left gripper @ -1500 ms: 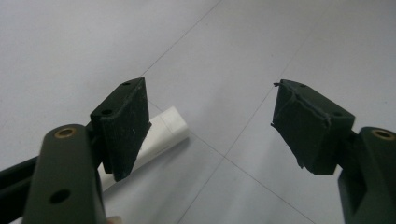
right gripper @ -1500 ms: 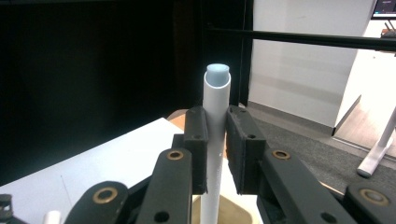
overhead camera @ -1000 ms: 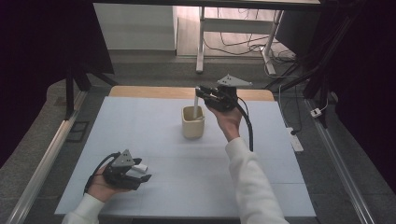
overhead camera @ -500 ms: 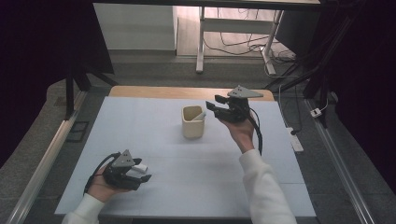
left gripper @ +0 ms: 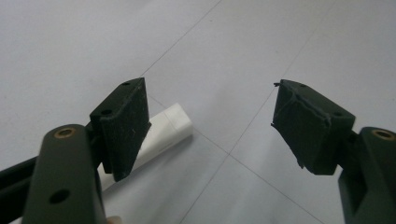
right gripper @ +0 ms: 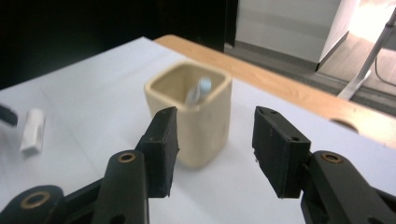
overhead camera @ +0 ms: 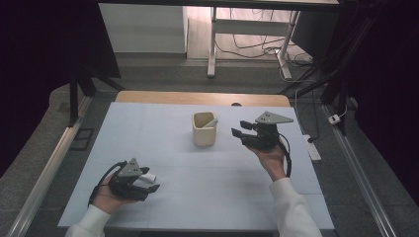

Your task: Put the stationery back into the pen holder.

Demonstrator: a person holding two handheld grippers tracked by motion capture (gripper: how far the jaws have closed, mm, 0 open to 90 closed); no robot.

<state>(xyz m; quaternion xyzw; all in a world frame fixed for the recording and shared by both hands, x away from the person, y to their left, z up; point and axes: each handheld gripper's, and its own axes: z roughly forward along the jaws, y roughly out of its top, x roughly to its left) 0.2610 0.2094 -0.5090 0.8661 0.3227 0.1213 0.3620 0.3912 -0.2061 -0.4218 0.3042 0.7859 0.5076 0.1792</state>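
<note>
The white block (overhead camera: pixel 147 178) lies on the bench (overhead camera: pixel 163 128) just left of the released left gripper (overhead camera: pixel 148 182); the right gripper (overhead camera: pixel 239 132), fingers just opened and empty, faces the cup (overhead camera: pixel 204 129).

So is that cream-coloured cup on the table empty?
No, a small pale stick-like piece leans inside the cream cup, as the right gripper view shows.

A square beige ceramic cup (overhead camera: pixel 204 129) stands mid-table with a small grey stick (overhead camera: pixel 211 122) inside; a white rectangular block (overhead camera: pixel 146 177) lies well left-front of the cup.
</note>
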